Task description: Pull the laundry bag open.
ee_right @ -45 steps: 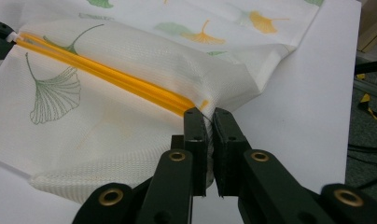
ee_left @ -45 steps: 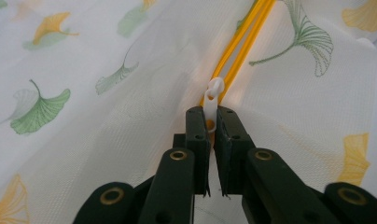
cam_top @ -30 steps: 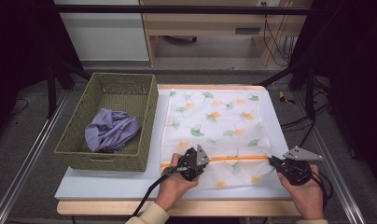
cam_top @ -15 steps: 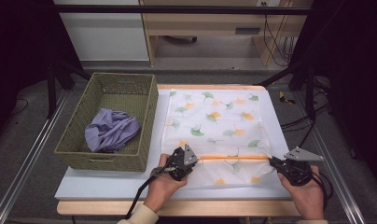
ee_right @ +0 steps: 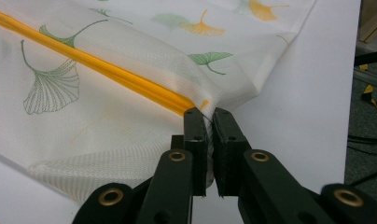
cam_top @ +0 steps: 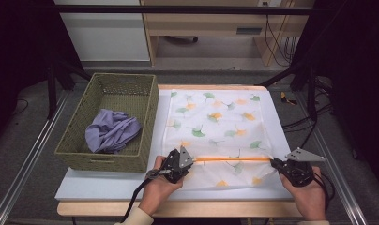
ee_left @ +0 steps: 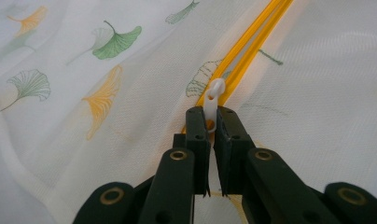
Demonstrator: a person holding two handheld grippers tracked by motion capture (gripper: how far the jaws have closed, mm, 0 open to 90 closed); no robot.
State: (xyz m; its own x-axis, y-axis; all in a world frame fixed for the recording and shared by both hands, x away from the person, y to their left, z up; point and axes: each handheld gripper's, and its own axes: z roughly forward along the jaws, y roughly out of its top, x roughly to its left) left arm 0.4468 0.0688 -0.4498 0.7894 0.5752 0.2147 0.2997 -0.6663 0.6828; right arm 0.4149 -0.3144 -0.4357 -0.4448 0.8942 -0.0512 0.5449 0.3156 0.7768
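Mesh bag (cam_top: 216, 126) lies flat on table (cam_top: 108, 185); left gripper (ee_left: 210, 123) clamps white zipper pull (ee_left: 213, 95), right gripper (ee_right: 209, 119) clamps bag's edge at yellow zipper (cam_top: 232, 159) end.

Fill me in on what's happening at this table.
A person is working the orange zipper of a white mesh laundry bag printed with ginkgo leaves. The left gripper is shut on the white zipper pull, and the right gripper pinches the bag's fabric at the zipper's other end. Beside the bag, a purple garment lies in a green woven basket.
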